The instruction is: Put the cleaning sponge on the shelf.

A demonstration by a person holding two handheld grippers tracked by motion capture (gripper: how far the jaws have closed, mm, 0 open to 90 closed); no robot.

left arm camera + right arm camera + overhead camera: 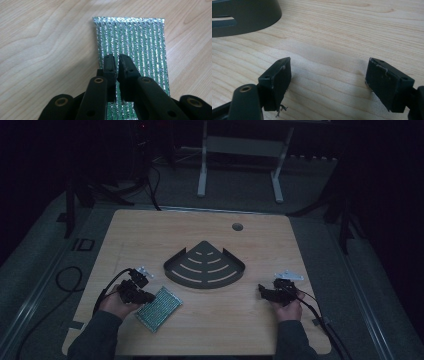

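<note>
Silver-green ribbed foil pad: shiny, metallic, rough weave
Pale wooden desk: smooth, matt grain
Dark grey slotted corner shelf: matt metal

The left gripper hangs over a silver-green woven pad lying flat on the wooden counter, jaws a narrow slit apart, nothing between them.

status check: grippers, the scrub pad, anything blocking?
Left gripper over the silver-green scrub pad, jaws a narrow gap apart, nothing between. Right gripper open over bare table. Grey corner rack beside the pad, apart.
</note>
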